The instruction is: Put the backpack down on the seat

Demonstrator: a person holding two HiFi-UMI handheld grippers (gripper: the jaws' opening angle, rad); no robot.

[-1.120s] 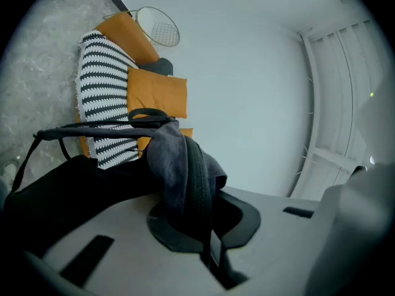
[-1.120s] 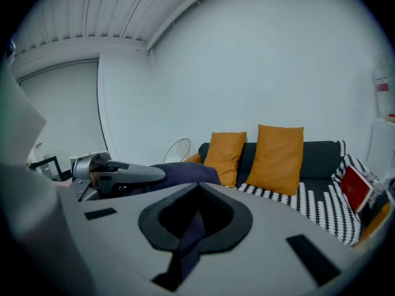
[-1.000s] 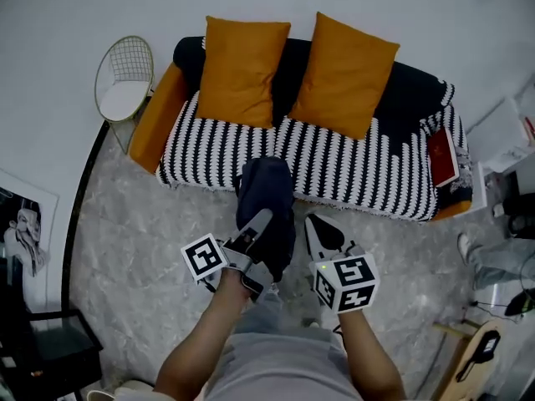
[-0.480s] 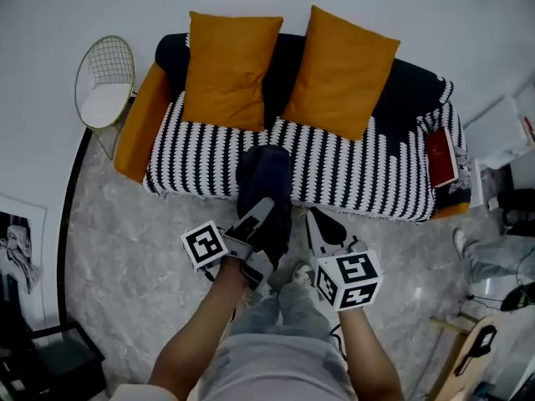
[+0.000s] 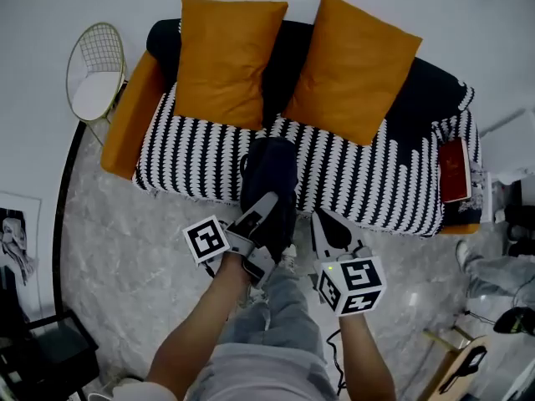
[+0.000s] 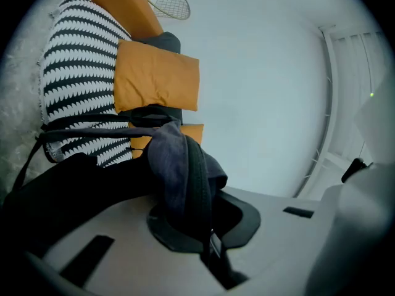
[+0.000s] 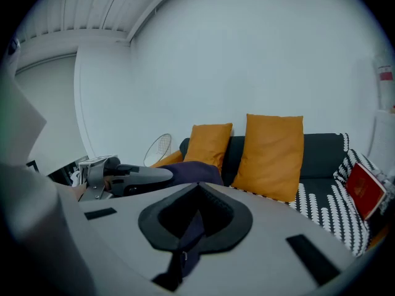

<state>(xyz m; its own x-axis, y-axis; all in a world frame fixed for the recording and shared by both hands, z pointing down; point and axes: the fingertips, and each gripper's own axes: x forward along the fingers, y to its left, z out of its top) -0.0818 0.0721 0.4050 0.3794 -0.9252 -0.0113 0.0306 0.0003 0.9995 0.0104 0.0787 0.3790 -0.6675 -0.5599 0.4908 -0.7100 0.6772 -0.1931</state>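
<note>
Backpack: the dark backpack (image 5: 269, 170) hangs in front of the person, between the two tools. In the head view its top overlaps the front edge of the striped seat (image 5: 192, 153). Whether it touches the seat I cannot tell.
Left tool: the left tool (image 5: 267, 203) is clenched on a fold of the backpack's dark fabric and a black strap. The left gripper view shows this bunch filling the gap between the jaws.
Right tool: the right tool (image 5: 322, 218) sits just beside the backpack, on its right. Its jaws meet at the tip, and a dark strap of the backpack runs between them.
Marker cubes: one cube (image 5: 206, 241) rides on the left tool and another (image 5: 353, 284) on the right, both above the person's forearms.
Sofa: black, with orange sides and a black-and-white striped cover over the seat.
Cushions: two orange cushions, the left cushion (image 5: 224, 57) and the right cushion (image 5: 359, 65), lean upright against the backrest.
Book: a red book (image 5: 456, 170) lies at the right end of the sofa.
Wire piece: a round gold wire-framed piece (image 5: 94, 73) stands beside the sofa's left end, near the wall.
Floor: grey marbled floor (image 5: 134, 232) lies under the person's legs.
</note>
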